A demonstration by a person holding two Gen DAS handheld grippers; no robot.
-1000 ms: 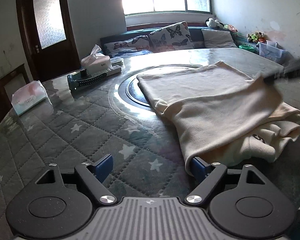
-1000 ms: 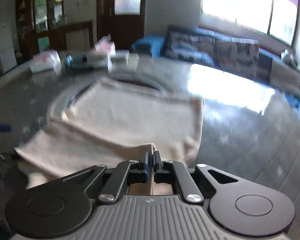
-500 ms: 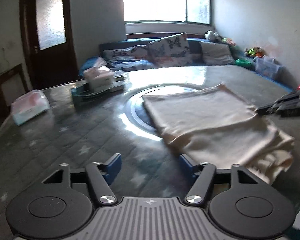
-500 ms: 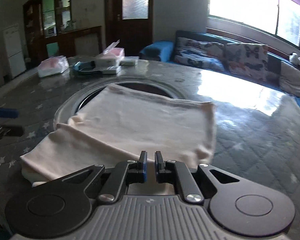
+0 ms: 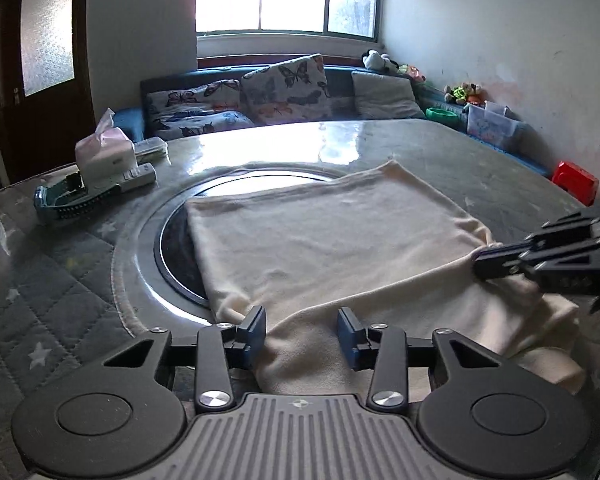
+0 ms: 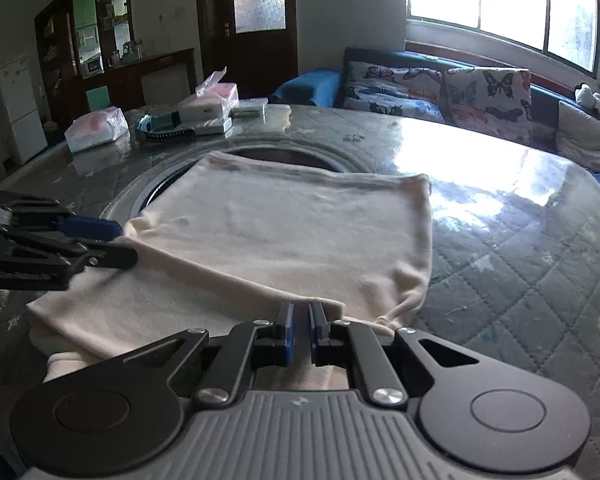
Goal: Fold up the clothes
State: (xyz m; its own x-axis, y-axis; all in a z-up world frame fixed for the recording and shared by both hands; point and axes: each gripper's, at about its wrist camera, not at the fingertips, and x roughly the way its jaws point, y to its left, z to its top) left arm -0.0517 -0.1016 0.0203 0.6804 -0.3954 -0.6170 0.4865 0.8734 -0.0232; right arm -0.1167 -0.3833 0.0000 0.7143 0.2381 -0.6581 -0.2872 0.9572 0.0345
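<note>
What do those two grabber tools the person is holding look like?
Both look alike. The left gripper and right gripper each have a grey ribbed body, two round black discs at the sides, black angular linkage arms with silver screws, and blue pads on the fingertips. No cables or sleeves show.

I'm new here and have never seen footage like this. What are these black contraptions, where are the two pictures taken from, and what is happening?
There is no robot. A person holds a gripper in each hand, and each gripper has two fingers and a wide-angle camera looking along them. One picture looks out from the left gripper, the other from the right gripper. On the quilted table cover lies a folded cream garment, with a tissue box behind it. The left fingers are closing with the garment's near edge between them, but are not yet gripping it. The right fingers are shut at another edge; I cannot tell whether they pinch cloth.
</note>
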